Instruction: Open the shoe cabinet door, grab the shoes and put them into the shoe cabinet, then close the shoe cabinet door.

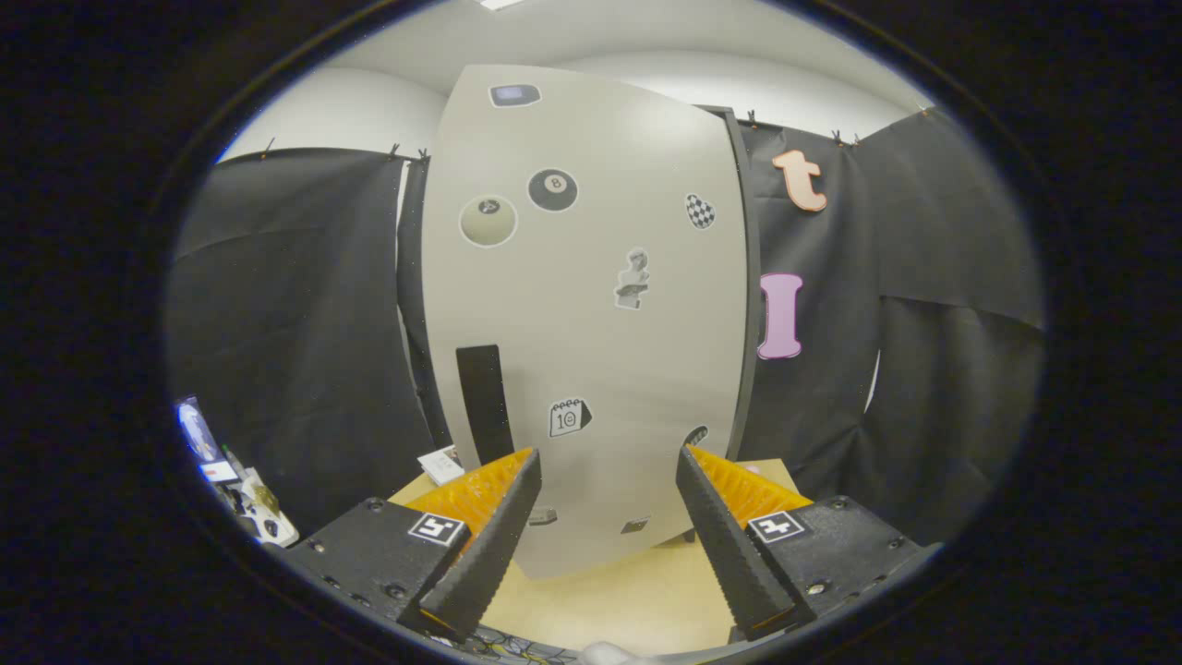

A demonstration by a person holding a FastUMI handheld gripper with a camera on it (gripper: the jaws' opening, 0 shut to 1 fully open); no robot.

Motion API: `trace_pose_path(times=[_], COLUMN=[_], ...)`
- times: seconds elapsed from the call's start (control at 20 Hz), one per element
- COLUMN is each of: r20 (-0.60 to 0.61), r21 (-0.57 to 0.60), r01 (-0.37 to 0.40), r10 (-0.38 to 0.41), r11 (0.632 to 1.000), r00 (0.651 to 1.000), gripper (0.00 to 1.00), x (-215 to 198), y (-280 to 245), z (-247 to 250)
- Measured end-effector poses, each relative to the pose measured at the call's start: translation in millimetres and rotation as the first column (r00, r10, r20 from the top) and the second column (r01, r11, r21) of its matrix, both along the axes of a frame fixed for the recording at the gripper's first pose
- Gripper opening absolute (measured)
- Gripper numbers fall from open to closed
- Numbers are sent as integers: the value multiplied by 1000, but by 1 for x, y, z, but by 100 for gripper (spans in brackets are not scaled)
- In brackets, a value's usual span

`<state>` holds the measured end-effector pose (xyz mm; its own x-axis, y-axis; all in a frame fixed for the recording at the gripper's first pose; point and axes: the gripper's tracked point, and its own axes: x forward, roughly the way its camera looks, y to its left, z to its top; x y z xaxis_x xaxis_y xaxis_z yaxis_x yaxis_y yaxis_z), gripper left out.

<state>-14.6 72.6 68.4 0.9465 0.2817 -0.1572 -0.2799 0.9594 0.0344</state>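
Note:
A tall pale grey shoe cabinet door [591, 314] stands straight ahead of my fingers, covered with several stickers. A black vertical handle strip [484, 403] runs down its lower left part, just beyond my left finger [489, 536]. My gripper [608, 471] is open with a wide gap, and nothing sits between the fingers. The door's bottom edge sits on a light wooden surface [609, 600]. The door looks shut; I cannot see inside the cabinet.
Black cloth walls hang on both sides of the cabinet. A small white card [441, 464] lies on the wooden surface left of the door. A shelf of small items [235, 480] sits low at the far left. A white object [614, 654] peeks in below the fingers.

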Motion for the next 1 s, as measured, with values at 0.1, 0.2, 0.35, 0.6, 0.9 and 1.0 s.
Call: trace_pose_path(times=[0.1, 0.2, 0.35, 0.6, 0.9, 1.0], r20=[-7, 1, 20, 55, 64, 67], r21=[-4, -4, 2, -14, 18, 23], r01=[7, 18, 46, 120, 166, 187], r10=[-7, -18, -46, -119, -167, -188], r11=[1000, 1000, 999, 993, 986, 982], r00=[1000, 1000, 999, 991, 984, 980], gripper=[97, 97, 97, 97, 97, 97], x=[-6, -21, -45, -93, -144, -157], y=[-2, -4, -9, -33, -60, -69], z=[-5, -3, 2, 6, 1, -3])
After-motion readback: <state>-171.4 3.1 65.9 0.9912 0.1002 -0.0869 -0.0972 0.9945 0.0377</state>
